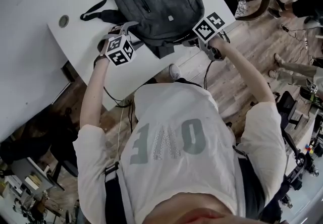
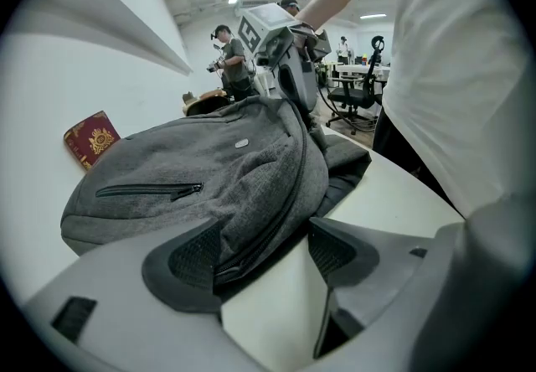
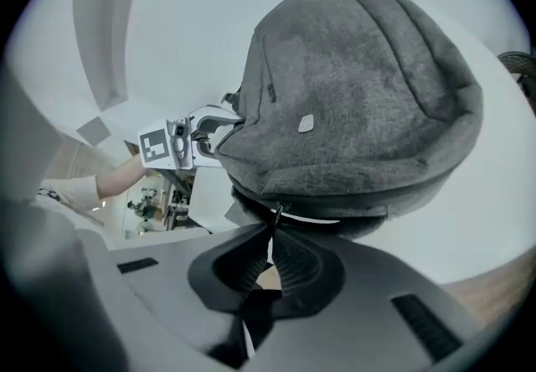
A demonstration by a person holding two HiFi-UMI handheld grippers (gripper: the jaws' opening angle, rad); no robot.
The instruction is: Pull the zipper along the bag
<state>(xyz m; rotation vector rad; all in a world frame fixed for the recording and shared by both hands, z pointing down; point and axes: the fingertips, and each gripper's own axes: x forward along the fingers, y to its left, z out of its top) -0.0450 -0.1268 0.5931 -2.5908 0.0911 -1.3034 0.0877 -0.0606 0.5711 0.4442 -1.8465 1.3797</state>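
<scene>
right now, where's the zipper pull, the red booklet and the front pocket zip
zipper pull (image 3: 275,211), right gripper view, upper end of its thin tab
red booklet (image 2: 94,139), left gripper view, middle of its cover
front pocket zip (image 2: 146,191), left gripper view, midway along the zip line

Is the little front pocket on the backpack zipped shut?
Shut: the pocket zipper runs as one thin closed line across the backpack, no gap showing.

The bag (image 1: 151,1) is mottled dark grey, with a black zipper pull (image 3: 275,213). The bench (image 1: 30,26) is white. The booklet (image 2: 92,138) is red with a gold crest. The left hand-held gripper (image 2: 265,247) and right hand-held gripper (image 3: 270,236) are grey with black pads and black-and-white marker cubes.
</scene>
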